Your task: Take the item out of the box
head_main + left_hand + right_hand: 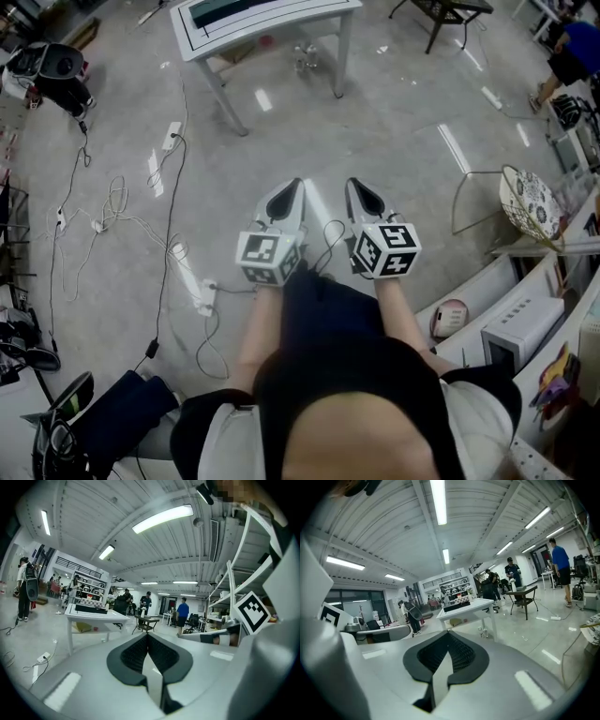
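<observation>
A white table [272,23] stands across the floor, a few steps ahead of me. A long, dark, flat box [220,9] lies on it; what it holds is hidden. The same table [93,616] with the dark box [90,608] shows in the left gripper view, and the table [468,606] and box [457,605] also appear in the right gripper view. My left gripper [296,185] and right gripper [354,185] are held side by side over bare floor, pointing toward the table. Both are shut with nothing between the jaws, which meet at their tips: left gripper [147,635], right gripper [449,633].
Cables and a power strip [192,281] trail over the floor to my left. Bottles [305,58] stand under the table. A small dark table [450,11] is further back, a round patterned side table [530,202] and shelving [525,319] on the right. Several people stand in the background.
</observation>
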